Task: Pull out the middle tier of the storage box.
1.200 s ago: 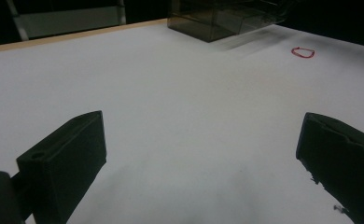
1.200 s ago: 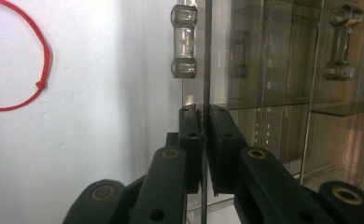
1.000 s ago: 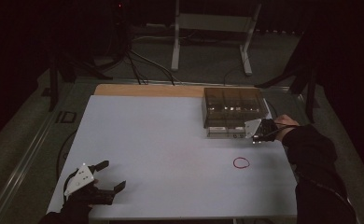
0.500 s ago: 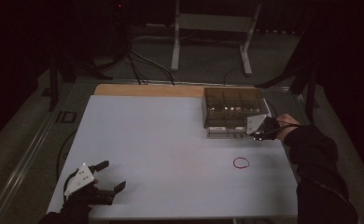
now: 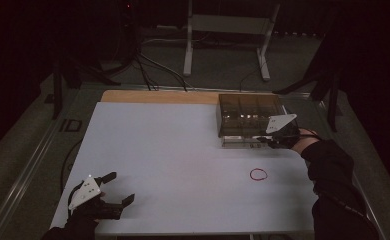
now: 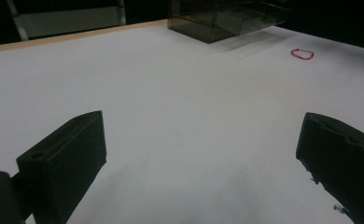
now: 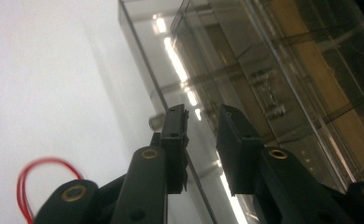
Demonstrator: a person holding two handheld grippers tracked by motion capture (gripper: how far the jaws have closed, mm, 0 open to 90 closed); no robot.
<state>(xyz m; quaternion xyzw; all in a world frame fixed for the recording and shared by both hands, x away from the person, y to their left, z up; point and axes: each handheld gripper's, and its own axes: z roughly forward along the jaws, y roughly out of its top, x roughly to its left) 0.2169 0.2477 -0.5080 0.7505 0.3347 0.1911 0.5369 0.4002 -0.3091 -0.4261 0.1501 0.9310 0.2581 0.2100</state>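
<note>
Right gripper (image 5: 264, 142) at the front edge of a smoky clear drawer box (image 5: 248, 112) on the far right part of the white counter (image 5: 173, 150), held by a dark-sleeved hand (image 5: 303, 145). In the right gripper view, jaws a narrow gap apart, just been opening, set on either side of the drawer's thin clear front wall (image 7: 171, 116) near a small knob; pads seemingly not pressing it. Drawer (image 5: 240, 143) pulled out slightly toward the person. Red rubber band (image 5: 258, 174) flat on the counter, nearer the person than the box and well apart from it. Left gripper (image 5: 117, 187) at the near left corner of the counter, jaws spread wide, nothing between them, bare counter below.
</note>
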